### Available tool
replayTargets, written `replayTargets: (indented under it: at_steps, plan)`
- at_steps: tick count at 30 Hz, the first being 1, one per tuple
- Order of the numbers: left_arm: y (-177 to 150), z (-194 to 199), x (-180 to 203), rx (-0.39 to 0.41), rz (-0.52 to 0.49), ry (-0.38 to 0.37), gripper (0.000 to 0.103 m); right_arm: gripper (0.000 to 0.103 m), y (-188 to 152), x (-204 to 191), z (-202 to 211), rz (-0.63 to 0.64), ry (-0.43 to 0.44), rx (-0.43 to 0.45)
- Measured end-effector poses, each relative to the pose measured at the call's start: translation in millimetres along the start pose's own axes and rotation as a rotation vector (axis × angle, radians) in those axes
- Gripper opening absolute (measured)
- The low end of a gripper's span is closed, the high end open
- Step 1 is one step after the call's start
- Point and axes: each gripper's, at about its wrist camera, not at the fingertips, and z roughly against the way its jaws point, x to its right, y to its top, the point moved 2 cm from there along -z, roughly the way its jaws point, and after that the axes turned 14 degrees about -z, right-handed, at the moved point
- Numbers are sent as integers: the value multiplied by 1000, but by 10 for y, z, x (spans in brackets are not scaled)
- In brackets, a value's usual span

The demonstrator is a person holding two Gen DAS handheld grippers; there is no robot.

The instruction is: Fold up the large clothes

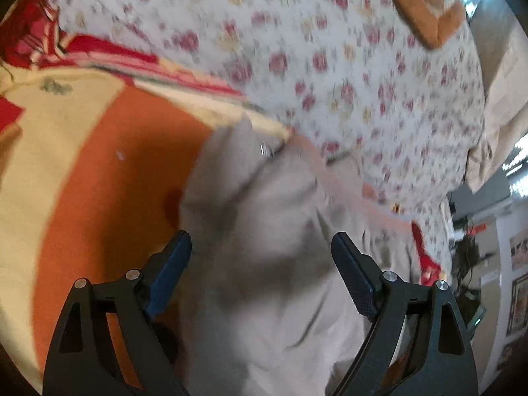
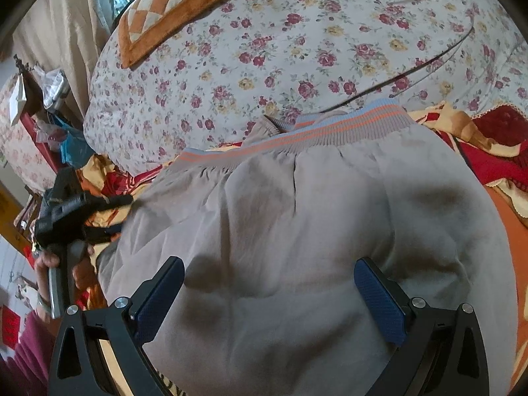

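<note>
The grey ribbed-waistband garment (image 2: 297, 231) (orange-and-blue stripes) lies under both wide-spread, empty claws, left (image 1: 260, 247) and right (image 2: 269, 274).

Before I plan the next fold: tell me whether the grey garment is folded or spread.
Spread, mostly: the grey garment lies open and rumpled on the bed, striped waistband stretched across; no neat fold shows.

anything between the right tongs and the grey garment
Nothing visible. The right tongs are open directly over the grey garment, with only bare cloth between the fingers. The left tongs are open over it too.
</note>
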Motion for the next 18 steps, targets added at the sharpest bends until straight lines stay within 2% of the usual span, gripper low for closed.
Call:
replayTargets:
  at_steps: [2,7,12,13,15,18]
  plan:
    - [55,1,-40,-5,-8,23,87,102,1,1,-6,0,0,1]
    - [96,-298,-111,-127,-70,69,87,103,-1,2,-21,-1,-1,3]
    - [101,-421,-80,-165,-102,-55,87,103,-3,2,-27,4,-3,2]
    - [96,-436,-56,-173,-112,-77,90,103,-4,2,-30,4,-4,2]
    - [86,-491,-7,-191,-125,-92,98,103,0,4,-36,6,-5,3]
    - [75,-576,64,-233,-186,-65,102,103,4,0,-54,11,-9,4]
